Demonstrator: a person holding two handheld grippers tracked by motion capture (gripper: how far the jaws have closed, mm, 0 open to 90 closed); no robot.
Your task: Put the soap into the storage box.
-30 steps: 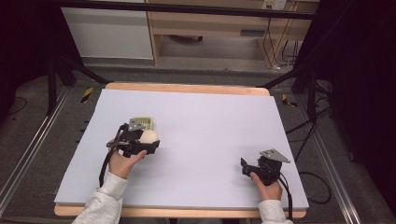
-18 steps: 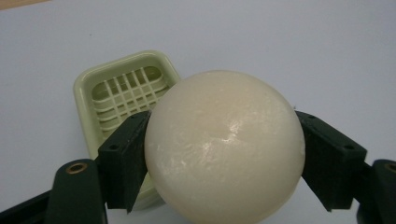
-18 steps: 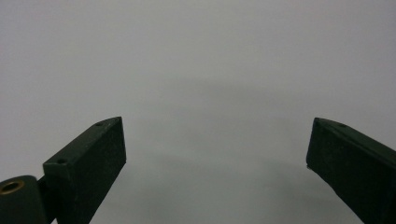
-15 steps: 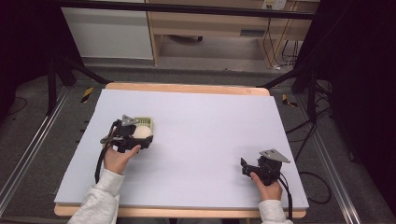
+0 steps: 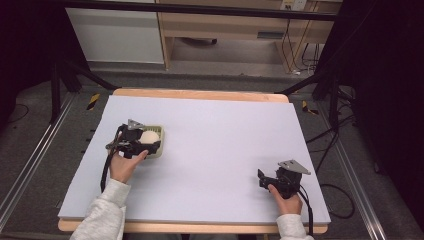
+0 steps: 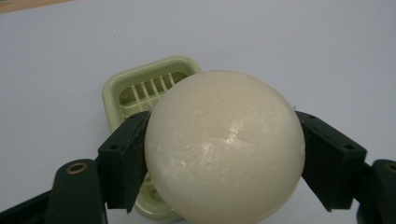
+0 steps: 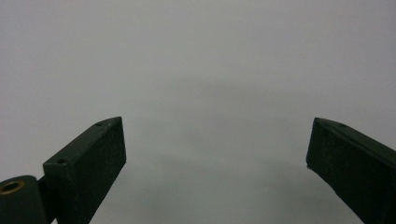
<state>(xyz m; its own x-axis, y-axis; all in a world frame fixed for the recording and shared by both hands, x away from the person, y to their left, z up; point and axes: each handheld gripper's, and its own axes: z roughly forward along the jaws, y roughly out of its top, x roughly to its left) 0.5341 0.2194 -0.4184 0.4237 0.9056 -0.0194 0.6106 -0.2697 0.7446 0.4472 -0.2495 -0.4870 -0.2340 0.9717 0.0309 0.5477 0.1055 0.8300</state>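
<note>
From the high view we see the left gripper [image 5: 150,142] held over the left half of the bench [image 5: 225,150], its jaws clasping a round, cream-coloured soap bar [image 5: 148,136] just above a pale green soap dish [image 5: 158,151]. The right gripper [image 5: 262,180] sits near the front right of the bench, well apart from the soap and the dish.

In the left gripper view we look along the two black jaws, one pressed against each side of the soap bar [image 6: 225,147], so the soap sits squarely between them and bulges beyond them towards the camera. Behind and below it lies the soap dish [image 6: 140,88], its slatted floor showing at the far end; whether the soap touches the dish we cannot tell.

In the right gripper view the jaws of the right gripper [image 7: 217,161] stand wide apart, released, with bare bench [image 7: 210,70] between them.
</note>
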